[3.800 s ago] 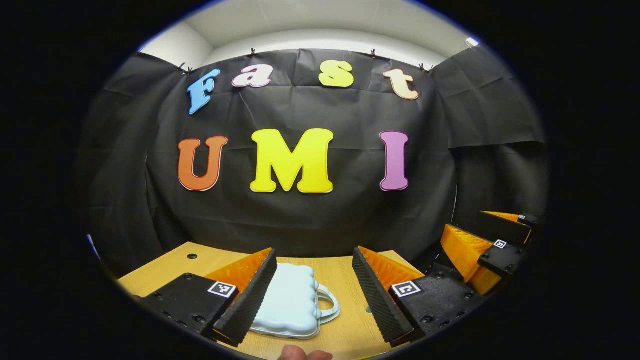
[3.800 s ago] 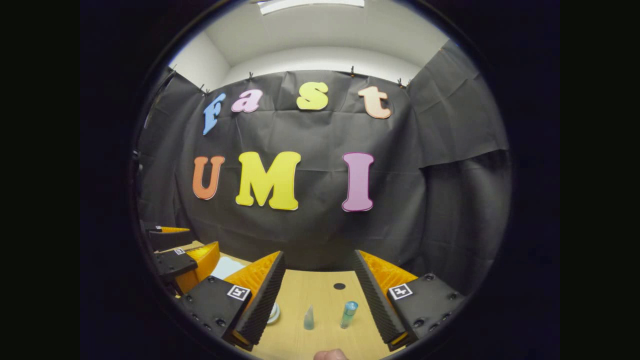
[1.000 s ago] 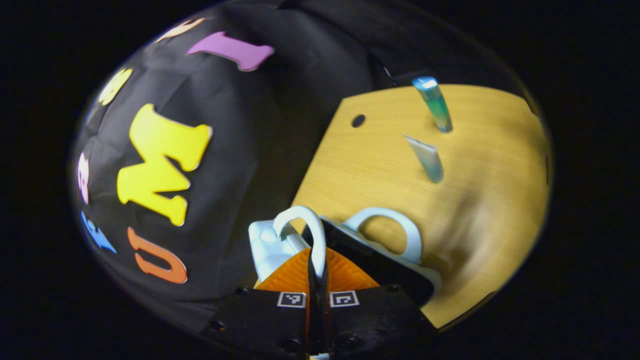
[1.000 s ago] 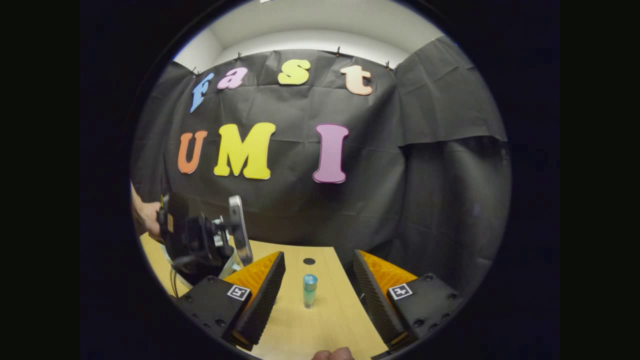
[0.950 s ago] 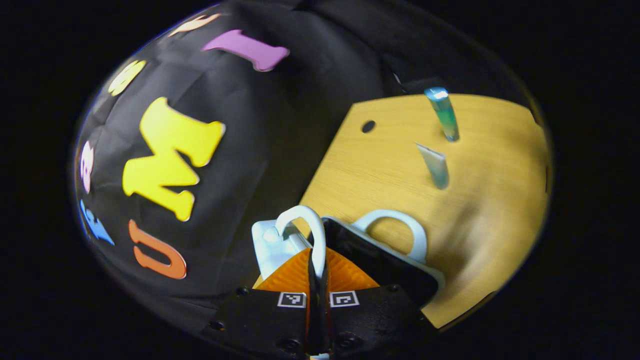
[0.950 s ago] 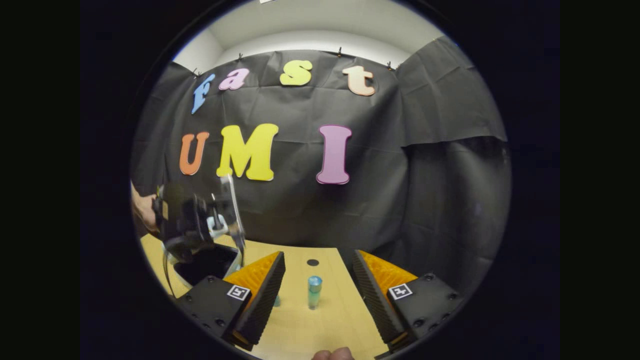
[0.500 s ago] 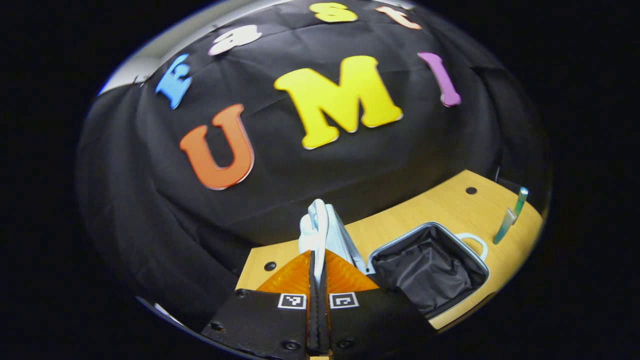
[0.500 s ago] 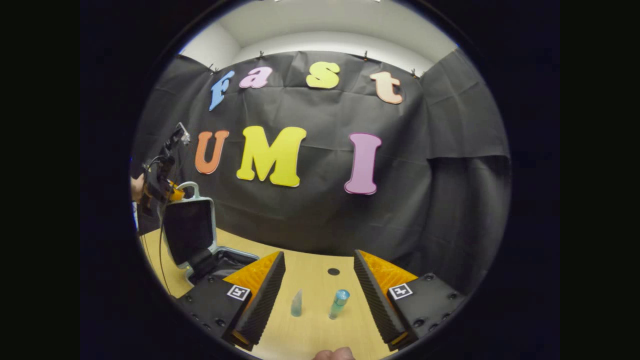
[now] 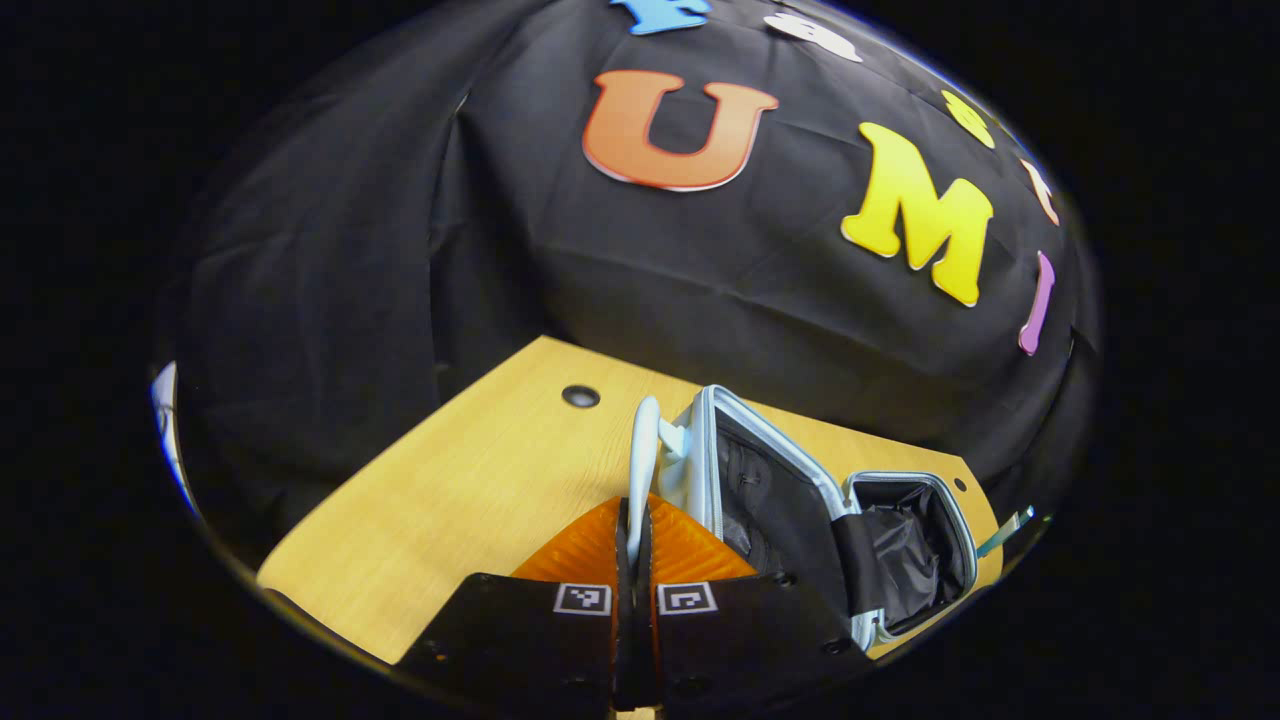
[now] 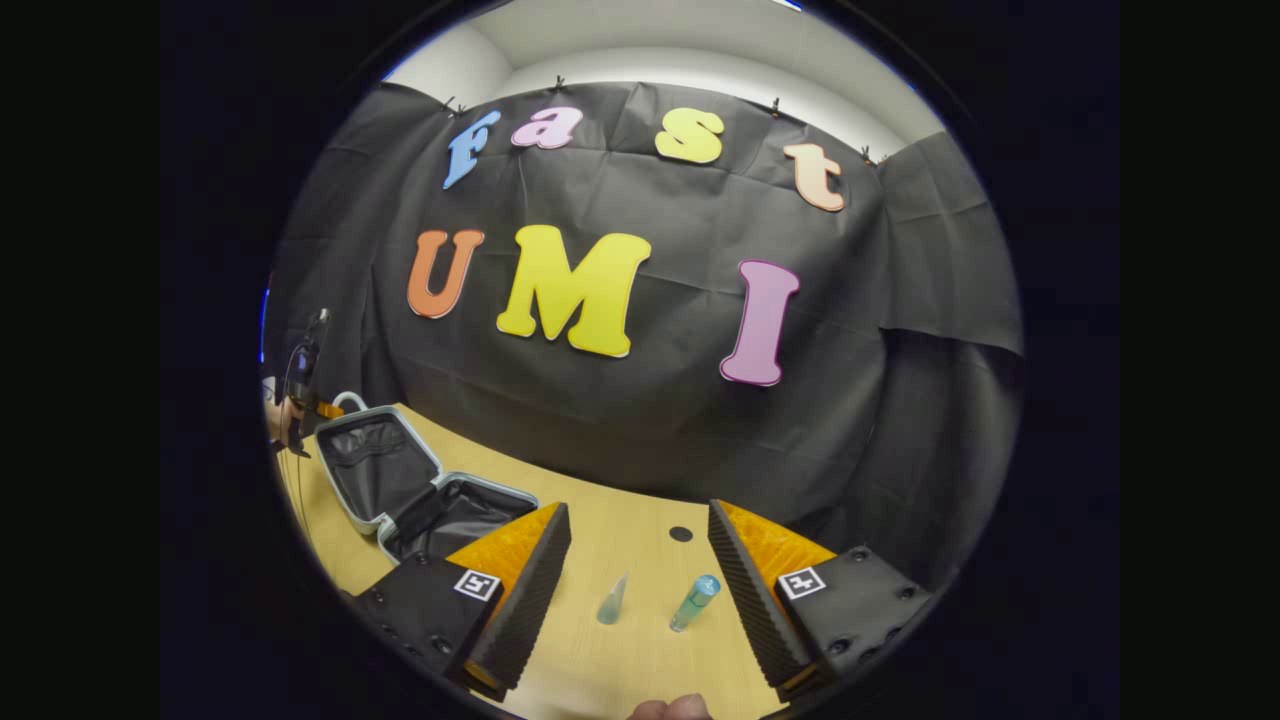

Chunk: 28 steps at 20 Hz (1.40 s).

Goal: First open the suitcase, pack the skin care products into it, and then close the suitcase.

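Black cloth wall behind, creased; wood-grain table [image 10: 640, 640] below with a small round dark hole [image 10: 681, 534] toward the back. Suitcase [image 10: 400, 490] lies open at the table's left: pale hard shell, rounded corners, dark crinkled fabric lining; its near corner is hidden behind the right gripper's left finger. Lid [image 9: 770, 490] is tilted back, its pale loop handle [image 9: 643, 450] pinched between the closed fingers of the left gripper [image 9: 634, 530]; the handle's lower part is hidden between the fingers. Right gripper [image 10: 640, 575] hangs above the table with fingers wide apart, holding nothing. Between them on the table: a teal cylindrical bottle [image 10: 694, 602] leaning, and beside it a small translucent tapered tube [image 10: 611, 600], apart from each other. Both blurry, details unreadable. Fingertip [image 10: 670, 709] cut off at the bottom edge.
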### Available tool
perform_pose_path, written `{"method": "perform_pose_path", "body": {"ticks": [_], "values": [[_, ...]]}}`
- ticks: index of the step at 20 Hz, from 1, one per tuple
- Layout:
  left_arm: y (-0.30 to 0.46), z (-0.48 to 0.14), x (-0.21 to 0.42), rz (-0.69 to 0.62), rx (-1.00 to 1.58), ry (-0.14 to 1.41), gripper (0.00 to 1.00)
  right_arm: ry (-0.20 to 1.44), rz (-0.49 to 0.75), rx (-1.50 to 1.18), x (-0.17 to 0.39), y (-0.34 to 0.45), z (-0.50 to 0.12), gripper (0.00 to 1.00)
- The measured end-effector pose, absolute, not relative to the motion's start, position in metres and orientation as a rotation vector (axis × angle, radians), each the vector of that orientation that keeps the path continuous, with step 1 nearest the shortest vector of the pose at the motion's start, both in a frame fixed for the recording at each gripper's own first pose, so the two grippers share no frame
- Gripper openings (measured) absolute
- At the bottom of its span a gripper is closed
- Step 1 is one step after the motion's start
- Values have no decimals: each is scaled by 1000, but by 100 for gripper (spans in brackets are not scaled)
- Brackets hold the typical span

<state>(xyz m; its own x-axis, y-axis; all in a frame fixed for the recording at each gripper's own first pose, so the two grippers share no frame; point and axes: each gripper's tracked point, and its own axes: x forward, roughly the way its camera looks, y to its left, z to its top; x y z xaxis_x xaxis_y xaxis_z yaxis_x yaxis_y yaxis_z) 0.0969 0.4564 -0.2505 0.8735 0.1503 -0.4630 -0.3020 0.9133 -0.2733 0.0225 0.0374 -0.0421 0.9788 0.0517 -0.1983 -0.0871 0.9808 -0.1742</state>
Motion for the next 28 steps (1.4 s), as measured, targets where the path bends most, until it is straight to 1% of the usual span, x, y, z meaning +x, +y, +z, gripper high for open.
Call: {"method": "perform_pose_path", "body": {"ticks": [3, 6, 8, 9, 10, 13, 15, 16, 17, 18, 20, 22, 23, 24, 26, 28], "values": [[464, -285, 91, 266, -444, 474, 3, 213, 72, -195, 25, 46, -46, 82], [470, -299, 90, 286, -550, 454, 3, 221, 82, -205, 26, 54, -49, 81], [474, -316, 86, 307, -609, 482, 4, 221, 89, -209, 27, 58, -49, 82], [475, -328, 84, 328, -607, 508, 5, 220, 89, -210, 26, 58, -48, 82], [476, -331, 82, 335, -610, 507, 10, 221, 88, -209, 26, 57, -49, 82], [478, -329, 84, 348, -586, 508, 16, 226, 81, -197, 27, 54, -50, 83], [488, -331, 76, 397, -533, 530, 25, 230, 82, -188, 27, 53, -52, 82], [490, -325, 73, 401, -520, 524, 30, 230, 85, -183, 26, 52, -53, 82], [488, -313, 73, 402, -514, 505, 39, 229, 87, -177, 26, 51, -53, 82], [486, -299, 71, 405, -498, 477, 64, 226, 89, -170, 25, 49, -55, 83], [474, -258, 70, 400, -439, 395, 65, 227, 87, -149, 26, 45, -58, 82], [444, -198, 74, 343, -374, 278, 70, 238, 92, -121, 27, 38, -62, 83], [429, -169, 70, 340, -330, 238, 77, 232, 92, -108, 28, 35, -61, 82], [412, -142, 67, 334, -295, 201, 96, 225, 89, -94, 28, 30, -59, 82], [375, -89, 61, 324, -252, 113, 96, 205, 86, -73, 30, 19, -55, 82], [328, -52, 52, 305, -201, 59, 96, 197, 79, -50, 32, 6, -57, 82]]}}
